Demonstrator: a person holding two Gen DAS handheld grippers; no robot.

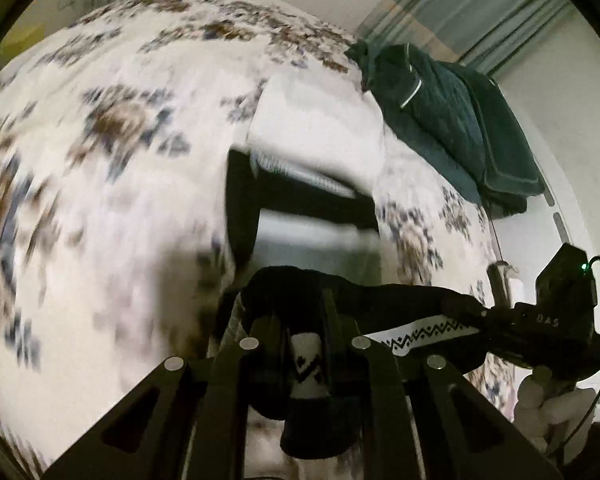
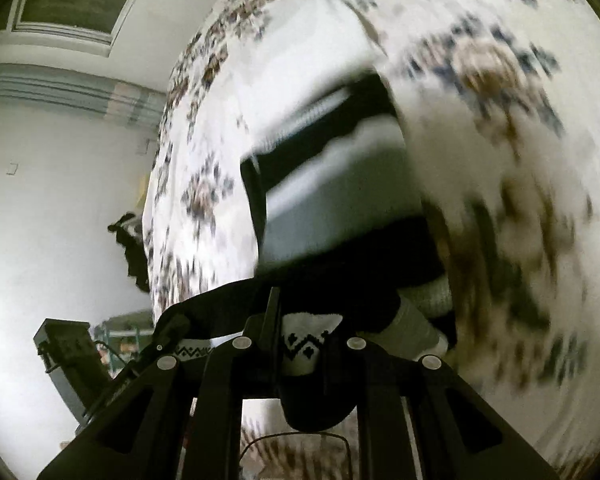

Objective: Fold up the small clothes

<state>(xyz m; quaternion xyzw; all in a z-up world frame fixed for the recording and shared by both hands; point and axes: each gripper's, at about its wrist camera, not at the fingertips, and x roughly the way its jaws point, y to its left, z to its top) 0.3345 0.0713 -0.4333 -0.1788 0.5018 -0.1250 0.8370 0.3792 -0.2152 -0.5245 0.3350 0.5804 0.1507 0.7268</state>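
A black, white and grey striped knit garment (image 1: 300, 208) with a zigzag-patterned band lies on a floral bedspread (image 1: 100, 160). My left gripper (image 1: 306, 344) is shut on its black edge with the patterned band (image 1: 308, 364) between the fingers. My right gripper (image 2: 298, 340) is shut on the same edge, with the zigzag band (image 2: 300, 344) pinched. The edge stretches between both grippers; the right gripper shows in the left wrist view (image 1: 540, 332). The garment body (image 2: 332, 184) hangs ahead, blurred.
A dark green towel or garment (image 1: 452, 120) lies on the bed's far right edge. Curtains (image 1: 480, 8) and a white wall are beyond. The left gripper's body (image 2: 72, 360) shows at lower left of the right wrist view.
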